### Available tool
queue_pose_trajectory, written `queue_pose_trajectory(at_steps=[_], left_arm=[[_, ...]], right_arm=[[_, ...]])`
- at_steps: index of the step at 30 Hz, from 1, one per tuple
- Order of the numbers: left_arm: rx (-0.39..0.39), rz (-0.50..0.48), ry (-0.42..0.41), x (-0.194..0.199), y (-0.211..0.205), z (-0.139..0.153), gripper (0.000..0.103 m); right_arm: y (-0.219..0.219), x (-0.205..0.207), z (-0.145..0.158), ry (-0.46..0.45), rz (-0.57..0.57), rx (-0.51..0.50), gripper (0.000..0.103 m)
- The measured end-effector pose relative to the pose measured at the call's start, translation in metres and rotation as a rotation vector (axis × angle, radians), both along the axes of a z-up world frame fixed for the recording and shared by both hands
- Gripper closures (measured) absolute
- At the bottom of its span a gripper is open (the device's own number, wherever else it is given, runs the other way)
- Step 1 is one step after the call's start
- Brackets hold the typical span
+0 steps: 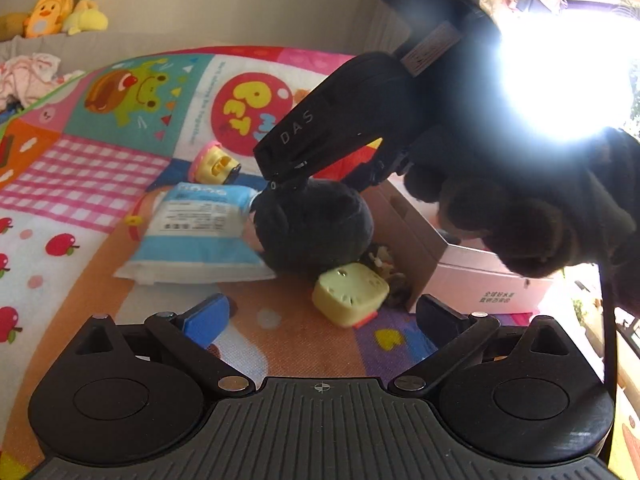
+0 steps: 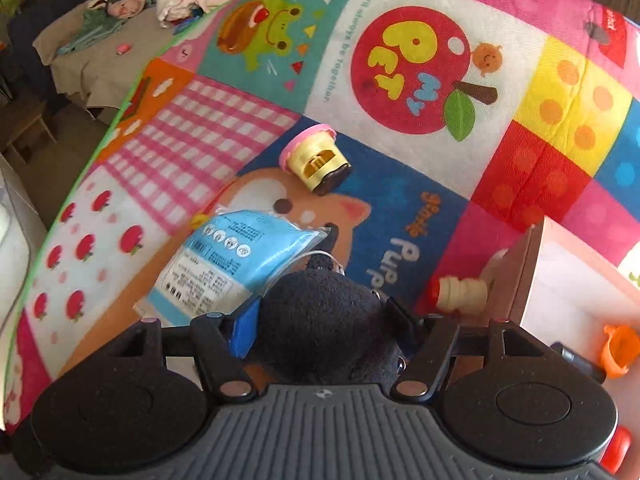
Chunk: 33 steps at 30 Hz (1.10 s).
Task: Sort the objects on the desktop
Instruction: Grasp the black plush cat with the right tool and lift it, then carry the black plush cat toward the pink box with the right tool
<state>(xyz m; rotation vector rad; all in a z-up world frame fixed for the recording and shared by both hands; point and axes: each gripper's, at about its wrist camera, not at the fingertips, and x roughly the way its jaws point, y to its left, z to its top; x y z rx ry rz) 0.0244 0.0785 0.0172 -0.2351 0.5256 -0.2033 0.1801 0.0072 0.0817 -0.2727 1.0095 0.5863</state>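
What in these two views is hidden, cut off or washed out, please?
- Left wrist view: window glare washes out the upper right corner.
- Left wrist view: the box interior is hidden by the hand holding the right gripper.
- Left wrist view: small toys behind the cheese toy are too shadowed to identify.
- Right wrist view: the black plush fills the jaws; whether the pads press it is unclear.
- Right wrist view: the orange item is cut by the edge.

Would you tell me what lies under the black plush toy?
The black plush toy overlaps a corner of the blue packet on the play mat. Anything else beneath stays hidden.
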Motion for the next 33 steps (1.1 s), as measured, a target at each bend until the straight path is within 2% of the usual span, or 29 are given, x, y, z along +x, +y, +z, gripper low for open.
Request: queue_pose_trajectory(at_steps=[3,7,10,12,15,18,20,22,24,26,28,31,33], left_arm=[[0.035,-0.039,-0.013,-0.006,-0.008,0.001,0.000],[0.099,-0.099,-0.033,-0.015,-0.023,0.002,0.000],[0.149,-0.120,-0.032,-0.017,-0.035,0.001,0.000],[0.168,-0.120,-0.019,-0.016,-0.040,0.001,0.000],[0.174,-0.104,0.019,-0.010,-0.046,0.001,0.000],[0.195,-0.066,0.051,-0.002,-0.051,0.003,0.000],[0.195,-0.045,0.069,0.003,-0.054,0.005,0.000],[0.194,-0.030,0.085,0.007,-0.057,0.008,0.000],[0.206,-0.025,0.091,0.007,-0.062,0.011,0.000],[0.229,-0.028,0.088,0.004,-0.066,0.014,0.000],[0.245,-0.030,0.094,0.002,-0.068,0.014,0.000],[0.248,-0.020,0.118,0.004,-0.070,0.010,0.000],[0.245,-0.009,0.131,0.005,-0.070,0.008,0.000]], right_arm=[[-0.030,-0.027,0.025,-0.013,-0.016,0.105,0.037],[-0.095,-0.078,0.066,-0.122,-0.060,0.241,0.037],[-0.142,-0.114,0.076,-0.202,-0.113,0.254,0.036],[-0.165,-0.133,0.070,-0.237,-0.156,0.219,0.036],[-0.192,-0.158,0.049,-0.317,-0.231,0.091,0.036],[-0.203,-0.177,0.013,-0.467,-0.284,-0.130,0.036],[-0.203,-0.183,-0.013,-0.531,-0.285,-0.234,0.036],[-0.202,-0.187,-0.037,-0.547,-0.267,-0.277,0.034],[-0.199,-0.190,-0.049,-0.550,-0.263,-0.274,0.024],[-0.198,-0.199,-0.048,-0.571,-0.245,-0.215,0.015],[-0.202,-0.211,-0.037,-0.546,-0.217,-0.076,0.009],[-0.207,-0.221,-0.024,-0.480,-0.155,0.089,0.007],[-0.206,-0.227,-0.021,-0.465,-0.126,0.114,0.007]])
